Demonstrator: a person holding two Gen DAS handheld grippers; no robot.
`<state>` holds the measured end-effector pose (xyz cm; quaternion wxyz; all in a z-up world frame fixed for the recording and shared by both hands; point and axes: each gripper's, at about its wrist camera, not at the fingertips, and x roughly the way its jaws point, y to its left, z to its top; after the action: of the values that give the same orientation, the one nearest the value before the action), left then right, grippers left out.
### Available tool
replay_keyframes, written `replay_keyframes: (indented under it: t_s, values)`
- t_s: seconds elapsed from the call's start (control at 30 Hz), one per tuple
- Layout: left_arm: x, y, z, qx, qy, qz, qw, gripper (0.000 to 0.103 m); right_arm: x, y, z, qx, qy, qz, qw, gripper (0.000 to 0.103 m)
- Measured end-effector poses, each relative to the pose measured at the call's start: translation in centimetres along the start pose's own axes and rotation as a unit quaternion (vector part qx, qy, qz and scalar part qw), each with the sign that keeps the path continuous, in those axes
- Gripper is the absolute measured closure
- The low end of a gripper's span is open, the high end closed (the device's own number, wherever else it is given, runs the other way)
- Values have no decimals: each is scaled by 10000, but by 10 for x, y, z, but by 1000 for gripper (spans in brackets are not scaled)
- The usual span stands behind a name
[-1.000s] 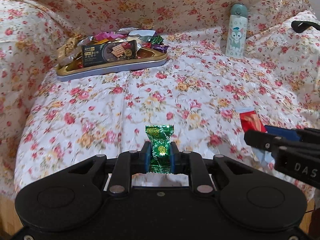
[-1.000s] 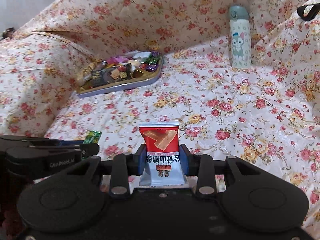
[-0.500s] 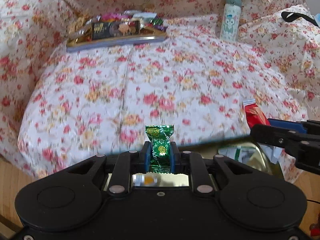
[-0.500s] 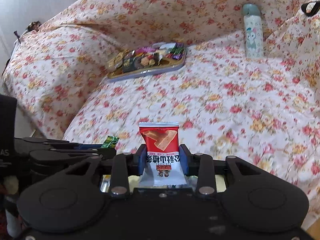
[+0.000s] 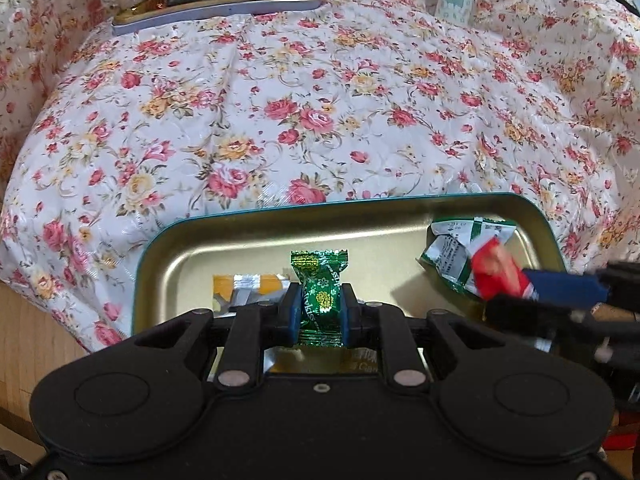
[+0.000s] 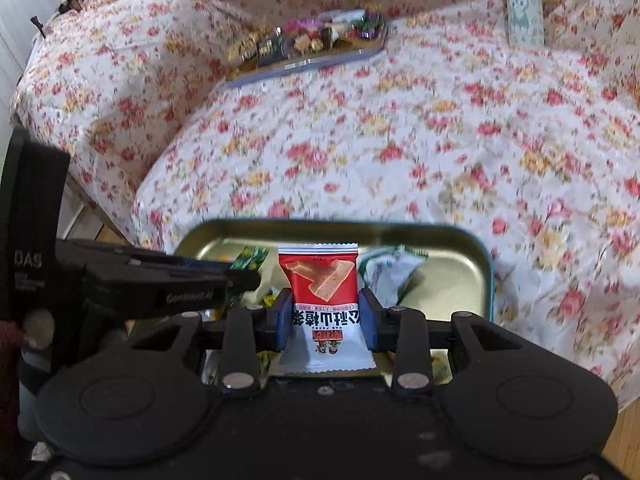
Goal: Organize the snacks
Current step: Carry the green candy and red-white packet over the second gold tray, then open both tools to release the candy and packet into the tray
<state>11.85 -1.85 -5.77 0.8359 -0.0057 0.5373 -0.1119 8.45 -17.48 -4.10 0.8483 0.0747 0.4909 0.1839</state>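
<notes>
Left gripper point(image 5: 320, 312) clamped on a green foil candy point(image 5: 320, 296), held upright over the near gold tin point(image 5: 224, 220). Right gripper point(image 6: 325, 316) narrowly closed on a red-and-white snack packet point(image 6: 322, 292), also above that tin. Inside the tin: a green-and-white pouch point(image 5: 456, 252) at its right end, an orange-silver wrapper point(image 5: 244, 286) near its middle. Beyond the tin, on floral fabric point(image 5: 320, 112), 1 far tray point(image 5: 224, 6) heaped with snacks.
</notes>
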Motion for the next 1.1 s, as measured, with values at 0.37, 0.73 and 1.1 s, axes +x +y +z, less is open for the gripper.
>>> replay_keyframes:
  t_s: [0.37,0.73,1.1]
  values:
    - [2,-3,5,56,-148,318,9994,76,20,4,-5,-93,263,-46,9996,66]
    - [-10,-7,0,72,-296,567,9979,71,32,7,-3,-311,166,-353,9988,66]
    - [-19,-8,-10,-26,-382,646,9972,71,34,10,-5,-451,84,-436,9980,67]
